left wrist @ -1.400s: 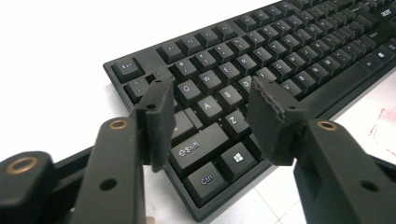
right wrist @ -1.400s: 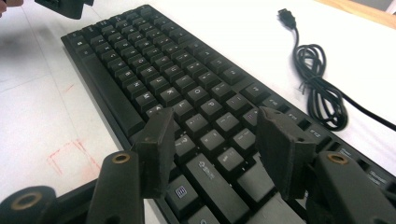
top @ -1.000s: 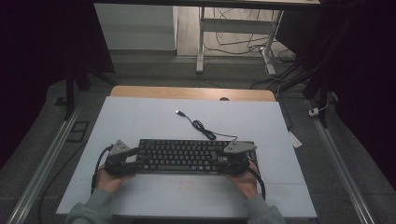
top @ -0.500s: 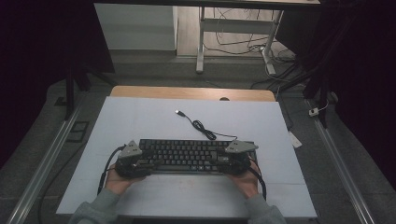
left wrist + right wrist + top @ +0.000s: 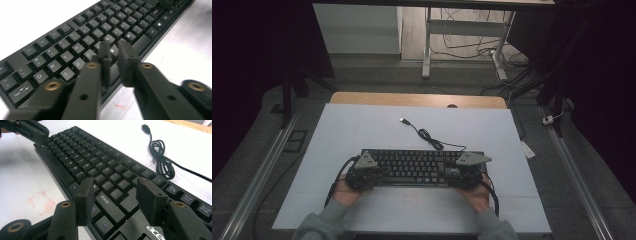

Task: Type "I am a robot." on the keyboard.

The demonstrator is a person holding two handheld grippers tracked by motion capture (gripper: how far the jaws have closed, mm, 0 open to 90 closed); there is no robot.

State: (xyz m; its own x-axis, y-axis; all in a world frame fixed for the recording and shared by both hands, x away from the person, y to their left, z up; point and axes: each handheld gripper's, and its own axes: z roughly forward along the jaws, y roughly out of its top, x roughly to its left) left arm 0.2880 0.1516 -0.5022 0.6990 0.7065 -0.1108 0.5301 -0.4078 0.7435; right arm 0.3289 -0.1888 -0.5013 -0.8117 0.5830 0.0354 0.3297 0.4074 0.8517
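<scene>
Lying at lower centre of the high view, the keyboard (image 5: 419, 167) looks rigid, light and smooth-edged. Left gripper (image 5: 117, 53) hovers over its keys, jaws nearly together, empty. Right gripper (image 5: 116, 195) stands wide over the right end. Best hold: both short ends.

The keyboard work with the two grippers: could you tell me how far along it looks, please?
Done: the keyboard lies flat on the white table, its cable loosely coiled behind it, the plug free. In hand: the left gripper, jaws nearly closed, hovers over the letter keys; the right gripper, jaws open, is above the Shift and Enter keys. Left: any grip or lift; neither gripper holds anything.
</scene>
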